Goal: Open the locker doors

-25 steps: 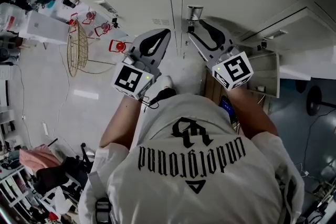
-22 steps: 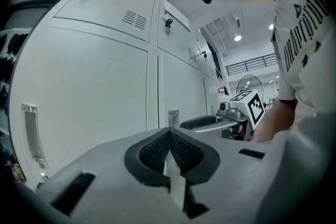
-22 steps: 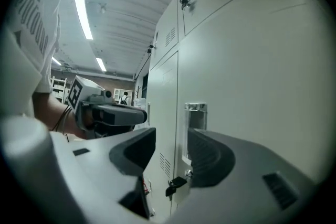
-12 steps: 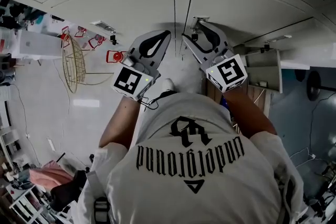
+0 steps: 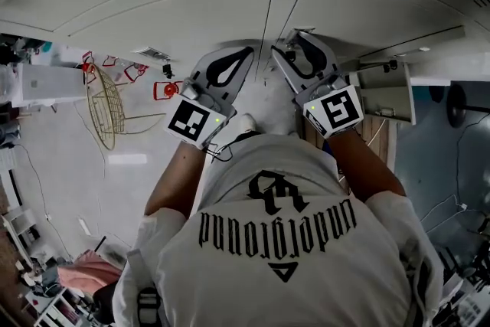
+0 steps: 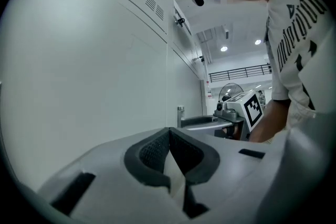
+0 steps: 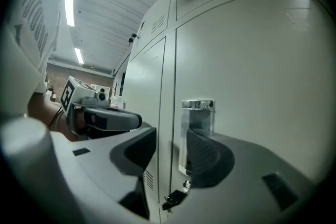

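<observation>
Now the right claw [image 7: 170, 150] straddles the handle [image 7: 198, 113] — jaws apart, just narrowing, ready to pull. Beside the handle, the left claw [image 6: 169, 136] waits pinched together, empty.

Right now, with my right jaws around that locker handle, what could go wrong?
The right gripper has just been closing its jaws, with the handle between them but not gripped. It sits nearer one jaw, so the grip may land off-centre and slip. A key sticks out just below; the jaws might knock it. The left gripper, shut and empty, is close by and might block the door.
</observation>
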Demonstrator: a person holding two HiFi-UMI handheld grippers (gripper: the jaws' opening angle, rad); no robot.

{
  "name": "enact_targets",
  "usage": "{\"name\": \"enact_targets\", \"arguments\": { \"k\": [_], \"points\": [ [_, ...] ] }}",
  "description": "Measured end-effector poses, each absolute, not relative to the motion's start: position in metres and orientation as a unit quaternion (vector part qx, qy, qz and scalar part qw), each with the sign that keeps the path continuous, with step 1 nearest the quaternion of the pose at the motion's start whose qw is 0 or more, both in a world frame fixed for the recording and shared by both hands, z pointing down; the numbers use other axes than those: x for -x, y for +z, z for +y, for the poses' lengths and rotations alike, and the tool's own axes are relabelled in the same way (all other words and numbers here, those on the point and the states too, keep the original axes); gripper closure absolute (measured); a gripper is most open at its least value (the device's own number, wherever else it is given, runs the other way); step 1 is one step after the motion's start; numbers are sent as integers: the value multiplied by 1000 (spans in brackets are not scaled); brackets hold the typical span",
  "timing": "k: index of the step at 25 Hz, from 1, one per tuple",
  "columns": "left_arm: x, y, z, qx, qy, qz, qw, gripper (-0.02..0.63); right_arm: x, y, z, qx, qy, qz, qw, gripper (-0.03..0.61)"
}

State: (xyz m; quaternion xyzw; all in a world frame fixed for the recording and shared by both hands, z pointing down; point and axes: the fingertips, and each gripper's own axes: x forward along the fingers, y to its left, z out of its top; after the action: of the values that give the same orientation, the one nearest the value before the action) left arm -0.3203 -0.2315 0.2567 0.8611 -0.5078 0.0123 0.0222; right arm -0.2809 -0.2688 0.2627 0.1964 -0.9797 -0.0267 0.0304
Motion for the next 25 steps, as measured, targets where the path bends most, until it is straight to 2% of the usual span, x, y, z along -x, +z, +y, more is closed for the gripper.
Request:
{"name": "enact_targets", "arguments": {
  "k": [14, 25],
  "points": [
    [326, 261, -216, -894, 18, -448, 18, 606, 279, 263, -265, -254, -23, -966, 32, 385],
    [305, 278, -209, -894, 26, -445, 38, 606, 241, 262, -213, -259, -25, -965, 26, 389]
  ]
}}
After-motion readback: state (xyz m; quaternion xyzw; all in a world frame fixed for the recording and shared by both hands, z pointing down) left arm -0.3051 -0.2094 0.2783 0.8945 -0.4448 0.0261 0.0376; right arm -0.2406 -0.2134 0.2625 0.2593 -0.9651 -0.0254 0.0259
